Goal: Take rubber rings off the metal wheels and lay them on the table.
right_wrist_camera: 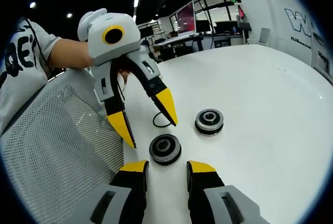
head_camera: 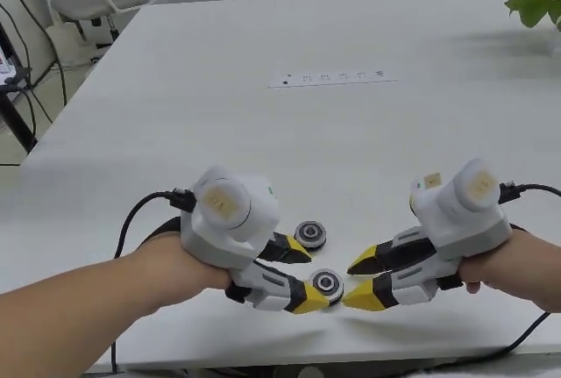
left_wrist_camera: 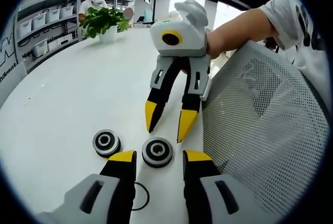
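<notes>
- The left gripper (left_wrist_camera: pixel 159 156) has its yellow-tipped fingers (left_wrist_camera: pixel 122 157) spread apart, with nothing pinched. The near wheel (left_wrist_camera: pixel 157 152) is a small round metal disc with a black band round its rim and a shiny hub. It lies flat right at the gap, just ahead of the tips.
- Same deal with the right gripper (right_wrist_camera: pixel 167 168): its fingers (right_wrist_camera: pixel 201 167) are spread and grip nothing, and the near wheel sits just ahead of its gap too.
- In the head view we see the two grippers facing each other across the near wheel, left gripper on its left and right gripper on its right, all four tips close in. The left gripper's nearer tip looks right up against the wheel, but we can't tell if it actually touches.
- The second wheel (head_camera: pixel 310 234) is the same kind of black-rimmed metal disc. It lies flat just beside the near wheel on the far side from us, a little apart from it and next to the left gripper's other tip.
- A thin black loop (left_wrist_camera: pixel 148 198) lies flat near the near wheel, under the left gripper's fingers. It may be a rubber ring, but we honestly can't say.
- Everything sits on the big white table (head_camera: pixel 263 132), at the edge closest to us.
- A grey mesh chair back (left_wrist_camera: pixel 260 109) stands behind the near wheel on our side, and a green leafy potted plant (left_wrist_camera: pixel 104 20) is well away at the table's far end.
</notes>
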`<act>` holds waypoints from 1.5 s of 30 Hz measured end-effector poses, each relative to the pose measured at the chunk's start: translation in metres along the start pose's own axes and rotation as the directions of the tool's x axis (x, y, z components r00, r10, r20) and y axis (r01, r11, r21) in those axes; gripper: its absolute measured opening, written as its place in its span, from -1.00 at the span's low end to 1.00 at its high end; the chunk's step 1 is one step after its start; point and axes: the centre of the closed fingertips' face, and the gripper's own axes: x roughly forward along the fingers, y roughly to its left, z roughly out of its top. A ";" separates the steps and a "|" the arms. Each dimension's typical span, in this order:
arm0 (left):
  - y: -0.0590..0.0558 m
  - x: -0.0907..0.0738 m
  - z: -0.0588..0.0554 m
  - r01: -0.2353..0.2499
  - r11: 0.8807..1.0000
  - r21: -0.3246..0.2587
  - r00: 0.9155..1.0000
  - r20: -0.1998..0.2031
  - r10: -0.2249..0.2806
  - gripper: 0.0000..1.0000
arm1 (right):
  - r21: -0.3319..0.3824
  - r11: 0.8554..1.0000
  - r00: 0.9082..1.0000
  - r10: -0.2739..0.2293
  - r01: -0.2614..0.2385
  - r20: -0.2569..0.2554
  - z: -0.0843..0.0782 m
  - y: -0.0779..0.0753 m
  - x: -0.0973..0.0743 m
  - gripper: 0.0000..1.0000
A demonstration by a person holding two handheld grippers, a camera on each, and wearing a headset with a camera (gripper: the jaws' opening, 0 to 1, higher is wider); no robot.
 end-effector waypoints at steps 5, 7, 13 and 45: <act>-0.003 0.005 0.001 0.012 1.000 0.009 1.000 -0.001 -0.012 -0.45 | 0.002 1.000 1.000 -0.001 0.001 0.001 -0.001 0.000 0.000 -0.46; -0.003 0.005 0.001 0.015 1.000 0.011 1.000 -0.003 -0.015 -0.49 | 0.003 1.000 1.000 0.000 0.000 0.000 -0.001 -0.001 0.000 -0.46; -0.002 0.007 -0.001 0.012 1.000 0.014 1.000 -0.008 -0.012 -0.55 | 0.003 1.000 1.000 0.004 -0.004 -0.002 -0.002 0.001 0.000 -0.48; 0.001 0.013 -0.002 -0.044 0.995 0.089 0.999 -0.005 0.044 -0.85 | -0.005 1.000 1.000 0.003 -0.003 -0.005 -0.004 0.000 0.003 -0.51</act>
